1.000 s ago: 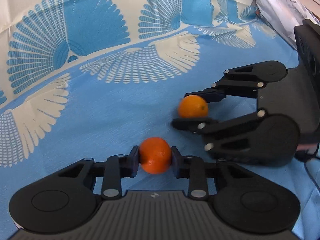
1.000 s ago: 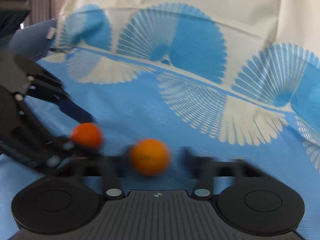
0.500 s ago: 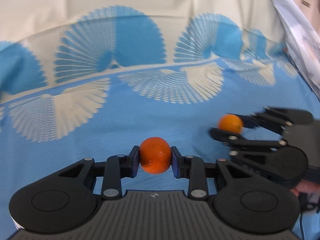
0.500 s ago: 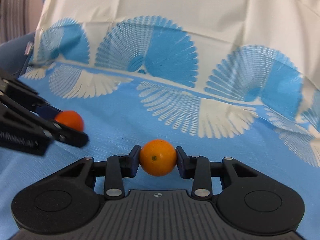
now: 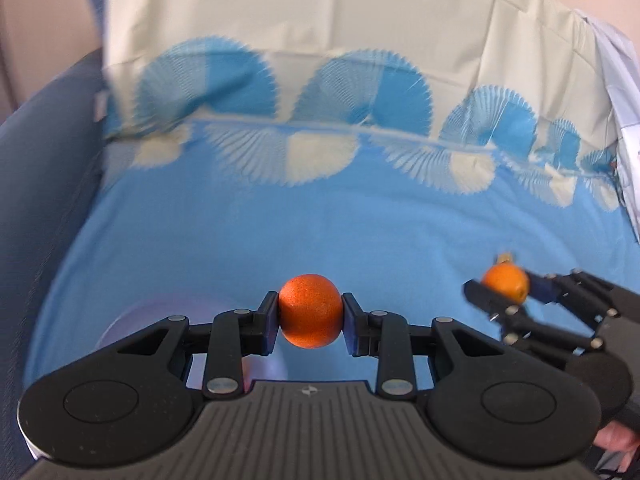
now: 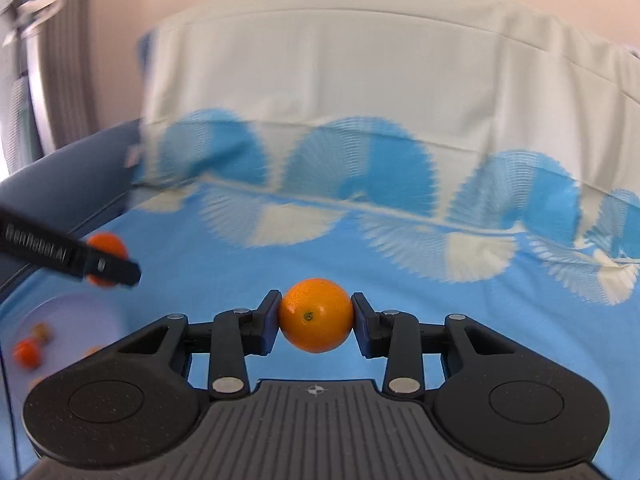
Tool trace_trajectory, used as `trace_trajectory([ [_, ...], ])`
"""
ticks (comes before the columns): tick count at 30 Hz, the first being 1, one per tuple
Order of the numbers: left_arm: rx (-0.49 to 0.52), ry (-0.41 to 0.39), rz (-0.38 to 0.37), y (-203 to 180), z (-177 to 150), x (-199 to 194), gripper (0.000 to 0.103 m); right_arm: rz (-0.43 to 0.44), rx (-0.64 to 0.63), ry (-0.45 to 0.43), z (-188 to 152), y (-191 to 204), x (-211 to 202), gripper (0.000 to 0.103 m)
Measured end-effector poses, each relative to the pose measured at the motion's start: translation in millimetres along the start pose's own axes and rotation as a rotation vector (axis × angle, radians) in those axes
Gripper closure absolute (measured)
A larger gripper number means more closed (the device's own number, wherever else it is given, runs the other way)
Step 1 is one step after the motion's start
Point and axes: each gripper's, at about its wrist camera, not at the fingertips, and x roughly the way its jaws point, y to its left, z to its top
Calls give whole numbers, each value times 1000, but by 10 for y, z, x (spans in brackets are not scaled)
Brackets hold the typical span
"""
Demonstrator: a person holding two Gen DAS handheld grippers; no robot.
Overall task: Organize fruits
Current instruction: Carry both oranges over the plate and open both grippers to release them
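Note:
My left gripper (image 5: 311, 312) is shut on a deep orange tangerine (image 5: 311, 305) and holds it above the blue cloth. My right gripper (image 6: 316, 315) is shut on a lighter orange (image 6: 316, 314), also held in the air. In the left wrist view the right gripper (image 5: 508, 288) shows at the right with its orange (image 5: 505, 282). In the right wrist view the left gripper's finger (image 6: 72, 260) shows at the left with the tangerine (image 6: 107, 245) behind it. A pale lilac plate (image 6: 80, 312) lies low at the left with small orange fruits (image 6: 26, 352) on it.
A blue cloth with a white fan pattern (image 5: 320, 216) covers the surface, with a cream sheet (image 5: 320, 28) behind. A dark blue padded edge (image 5: 36, 168) runs along the left. The plate (image 5: 132, 324) shows partly behind my left gripper's fingers.
Both grippers have lifted and swung left with their fruits. The plate and the dark blue edge have come into view at the left.

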Motion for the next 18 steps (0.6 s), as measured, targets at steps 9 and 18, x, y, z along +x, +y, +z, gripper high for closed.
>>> trace_trajectory([
  [9, -94, 16, 93, 864, -531, -570, 67, 163, -22, 116, -255, 1217, -277, 64],
  [18, -144, 7, 111, 1208, -567, -578, 67, 188, -103, 123, -114, 1628, -148, 64],
])
